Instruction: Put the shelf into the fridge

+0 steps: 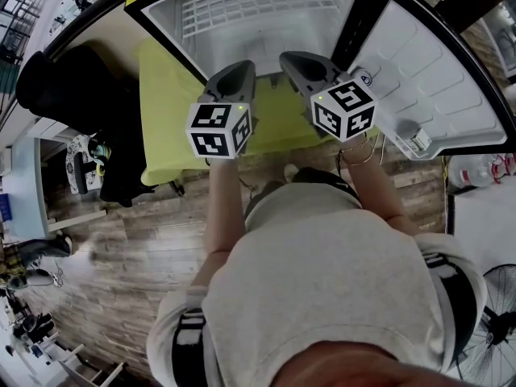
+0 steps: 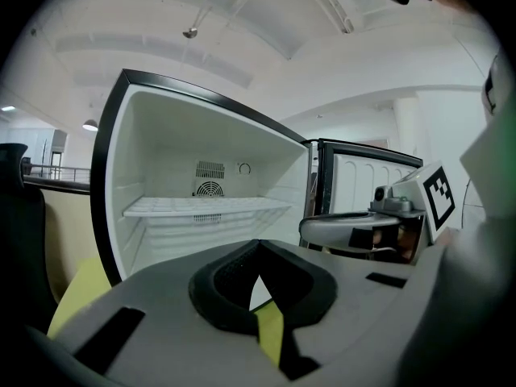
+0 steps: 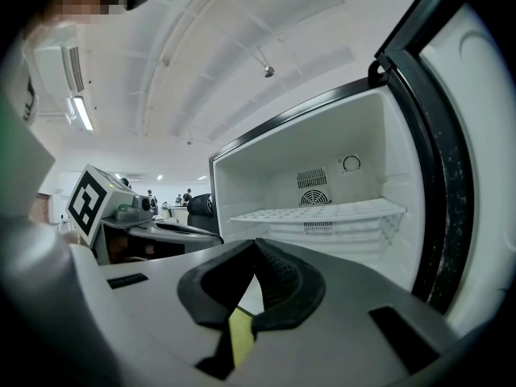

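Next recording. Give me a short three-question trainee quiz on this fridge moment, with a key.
1. True or false: the white wire shelf lies inside the open white fridge.
2. Which one holds something? A: left gripper. B: right gripper. C: neither.
3. What colour is the flat surface in front of the fridge?

Key: 1 true; 2 C, as both are shut and empty; 3 yellow-green.

The fridge [image 2: 161,147] gapes open, a shelf [image 2: 205,206] crossing its cavity.
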Tool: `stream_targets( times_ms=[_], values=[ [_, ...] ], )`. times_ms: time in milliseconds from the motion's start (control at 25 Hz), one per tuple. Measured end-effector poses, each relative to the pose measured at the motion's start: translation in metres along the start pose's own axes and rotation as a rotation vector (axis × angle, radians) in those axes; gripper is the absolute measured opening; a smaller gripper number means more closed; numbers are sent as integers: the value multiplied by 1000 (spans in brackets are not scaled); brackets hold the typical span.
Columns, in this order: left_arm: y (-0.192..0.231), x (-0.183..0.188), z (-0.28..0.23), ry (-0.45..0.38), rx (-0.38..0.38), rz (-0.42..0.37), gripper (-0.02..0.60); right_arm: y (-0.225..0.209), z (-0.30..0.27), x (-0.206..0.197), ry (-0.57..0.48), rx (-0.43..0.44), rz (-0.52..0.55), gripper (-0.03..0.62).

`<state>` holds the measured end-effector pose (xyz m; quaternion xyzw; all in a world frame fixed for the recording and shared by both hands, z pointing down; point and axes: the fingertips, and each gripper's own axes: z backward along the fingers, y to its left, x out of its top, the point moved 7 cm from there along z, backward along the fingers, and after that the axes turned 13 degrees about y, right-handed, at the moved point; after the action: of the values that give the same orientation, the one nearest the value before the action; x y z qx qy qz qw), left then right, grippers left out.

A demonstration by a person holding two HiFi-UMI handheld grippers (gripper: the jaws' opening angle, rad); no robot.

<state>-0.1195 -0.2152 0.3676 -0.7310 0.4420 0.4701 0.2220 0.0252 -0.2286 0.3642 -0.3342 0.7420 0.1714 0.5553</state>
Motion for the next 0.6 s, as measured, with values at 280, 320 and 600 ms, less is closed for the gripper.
stream_targets(
  times_ms=[280, 320, 600],
  values=[
    [-2, -3, 0, 15, 1, -12, 11, 0, 0, -4, 11, 0, 0, 11],
    [-2, -3, 1, 13, 4, -13, 11, 0, 0, -4, 13, 0, 0, 11],
    [-3, 0, 3, 9, 3, -21, 11, 0, 1, -4, 16, -2, 2, 11]
  ],
)
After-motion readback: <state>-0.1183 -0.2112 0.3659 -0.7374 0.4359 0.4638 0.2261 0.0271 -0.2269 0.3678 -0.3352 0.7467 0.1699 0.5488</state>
